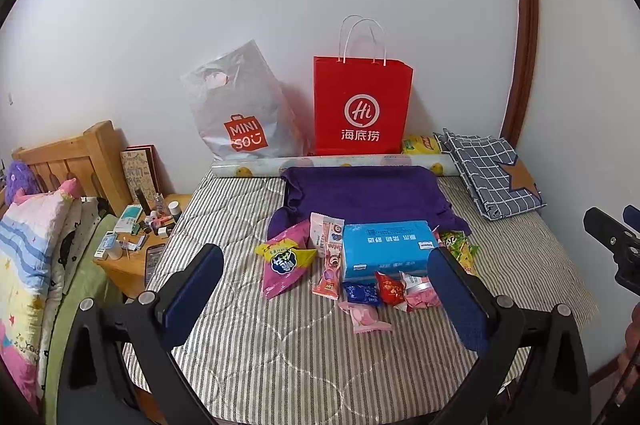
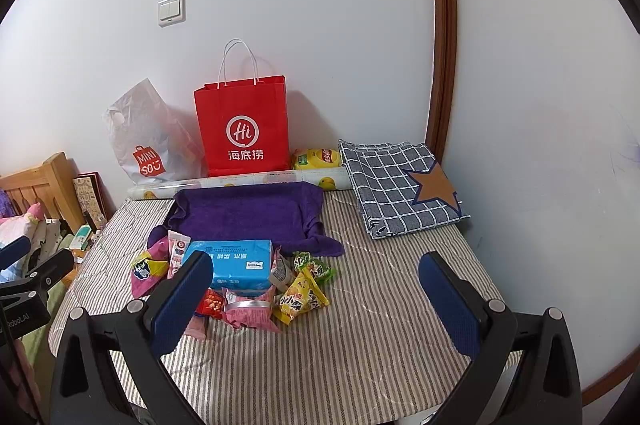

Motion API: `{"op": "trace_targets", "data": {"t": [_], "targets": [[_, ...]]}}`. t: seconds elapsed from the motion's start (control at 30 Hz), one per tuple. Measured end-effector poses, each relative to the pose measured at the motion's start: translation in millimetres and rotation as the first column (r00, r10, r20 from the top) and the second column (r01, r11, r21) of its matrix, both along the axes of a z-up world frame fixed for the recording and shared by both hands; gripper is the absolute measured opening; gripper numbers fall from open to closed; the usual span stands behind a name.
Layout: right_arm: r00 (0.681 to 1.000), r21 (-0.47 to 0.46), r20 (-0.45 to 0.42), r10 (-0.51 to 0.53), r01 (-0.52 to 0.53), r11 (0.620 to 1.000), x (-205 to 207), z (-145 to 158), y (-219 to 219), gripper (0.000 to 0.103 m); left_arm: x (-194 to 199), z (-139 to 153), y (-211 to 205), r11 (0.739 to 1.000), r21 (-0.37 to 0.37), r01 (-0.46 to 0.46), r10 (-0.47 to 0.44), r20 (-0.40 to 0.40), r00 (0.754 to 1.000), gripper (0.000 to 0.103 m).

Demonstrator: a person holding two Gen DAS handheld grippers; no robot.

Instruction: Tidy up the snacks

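Note:
Several snack packets lie in a heap on the striped mattress [image 1: 280, 365] around a blue box [image 1: 386, 249], which also shows in the right wrist view [image 2: 240, 265]. A pink and yellow bag [image 1: 284, 263], small red [image 1: 390, 289], blue [image 1: 362, 292] and pink [image 1: 366, 317] packets and yellow-green packets [image 2: 304, 289] surround it. My left gripper [image 1: 326, 289] is open and empty, hovering in front of the heap. My right gripper [image 2: 316, 289] is open and empty, to the right of the heap.
A red paper bag [image 1: 362, 105] and a grey MINISO plastic bag [image 1: 240, 113] stand against the wall. A purple towel [image 1: 368, 193], a rolled sheet [image 1: 256, 167] and a folded checked cloth [image 2: 400, 181] lie behind the snacks. A cluttered bedside table [image 1: 136, 237] is left.

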State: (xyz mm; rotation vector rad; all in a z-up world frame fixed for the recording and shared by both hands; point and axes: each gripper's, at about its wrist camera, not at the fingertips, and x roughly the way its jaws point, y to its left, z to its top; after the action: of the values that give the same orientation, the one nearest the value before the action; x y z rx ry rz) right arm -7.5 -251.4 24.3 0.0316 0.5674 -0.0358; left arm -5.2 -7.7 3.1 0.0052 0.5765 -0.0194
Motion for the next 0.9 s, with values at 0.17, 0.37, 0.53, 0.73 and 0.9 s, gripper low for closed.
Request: {"op": "trace_targets", "data": {"t": [0.17,0.37,0.53,0.73,0.9], "targets": [[1.0,-0.001,0.001,0.0,0.0,1.0,-1.0,1.5,0.1,0.103,-1.4,-0.7,-0.3,1.0,0.003,0.0,0.0,0.002,1.0,0.101],[1.0,0.002,0.001,0.001,-0.001,1.0,-0.5,0.6,-0.3,0.103,-2.9,-1.3,-2.3,1.0,0.003,0.001,-0.001,0.003,1.0,0.101],[1.0,0.002,-0.001,0.0,0.0,1.0,0.3,0.9,-0.4,0.103,-3.2,-0.8,-3.0,1.0,0.004,-0.001,0.001,0.002,1.0,0.101],[1.0,0.005,-0.004,0.002,-0.002,1.0,0.9,1.0,0.8,0.103,-1.7,-0.1,-2.5,1.0,0.006,0.0,0.0,-0.001,1.0,0.101],[1.0,0.006,-0.005,0.003,-0.003,1.0,-0.2,-3.2,-0.9,0.103,-1.8,-0.3,-2.8,1.0,0.006,-0.002,0.002,-0.001,1.0,0.101]]}}
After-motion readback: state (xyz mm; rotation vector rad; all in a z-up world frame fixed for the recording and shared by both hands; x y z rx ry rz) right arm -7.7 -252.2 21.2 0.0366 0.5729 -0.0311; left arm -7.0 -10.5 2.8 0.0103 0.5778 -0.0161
